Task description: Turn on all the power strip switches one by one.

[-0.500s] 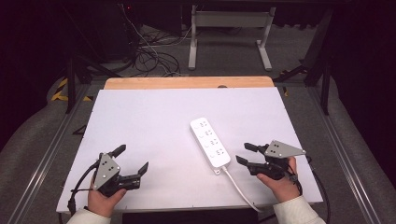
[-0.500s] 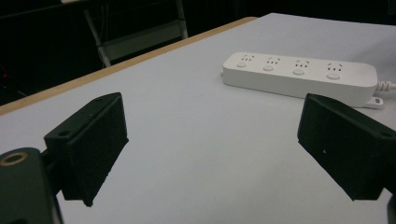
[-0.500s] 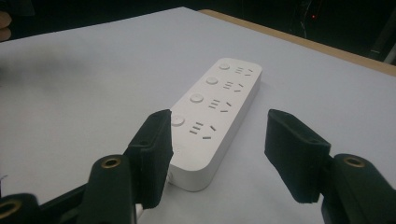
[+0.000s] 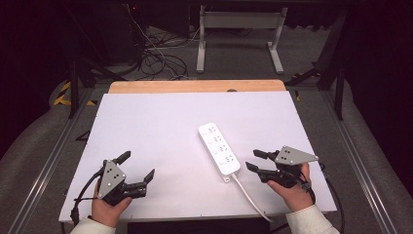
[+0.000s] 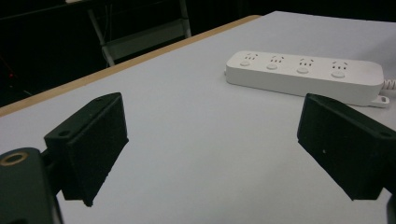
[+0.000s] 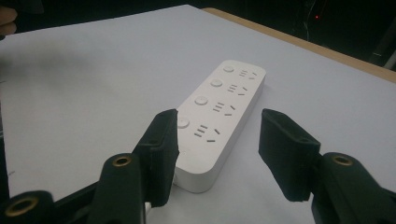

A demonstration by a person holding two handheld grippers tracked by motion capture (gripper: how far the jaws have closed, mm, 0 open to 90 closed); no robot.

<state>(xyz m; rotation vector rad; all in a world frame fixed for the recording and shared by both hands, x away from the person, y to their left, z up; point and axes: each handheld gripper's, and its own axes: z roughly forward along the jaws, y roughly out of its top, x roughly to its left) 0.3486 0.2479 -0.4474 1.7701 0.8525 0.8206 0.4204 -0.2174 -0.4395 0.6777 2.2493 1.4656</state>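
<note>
Progress is at an early stage, as far as can be judged. The right gripper (image 4: pixel 254 160) is lined up with the cable end of the power strip (image 4: pixel 218 149), and the strip lies flat and untouched on the white table (image 4: pixel 156 122). No grasp is made. Approach appears largely done; closing on the strip, and whatever handling follows, remains.

Location of the strip: right of the table's centre, lying at a slant, with its cable (image 4: pixel 248 195) trailing off toward the near edge between the two hands. The right gripper sits just beside its near end, apart from it in the high view. In the right gripper view the strip (image 6: pixel 224 112) lies ahead of the jaws, its near corner partly behind the left-hand jaw; contact there cannot be confirmed.

Gripper state: the right gripper's jaws stand partly apart, wide enough to straddle the strip's width, with nothing between them. The left gripper (image 4: pixel 139 165) rests near the front left of the table, well apart from the strip, jaws spread wide and empty. In the left gripper view the strip (image 5: pixel 303 77) lies farther off, beyond the open jaws.

Count:
- Power strips: one, with four socket groups and four round buttons.
- Cables from the strip: one.
- Grippers: two, one per hand.
- Tables: one, with a wooden strip (image 4: pixel 195 86) along the far edge.

No other loose items are on the table surface.
</note>
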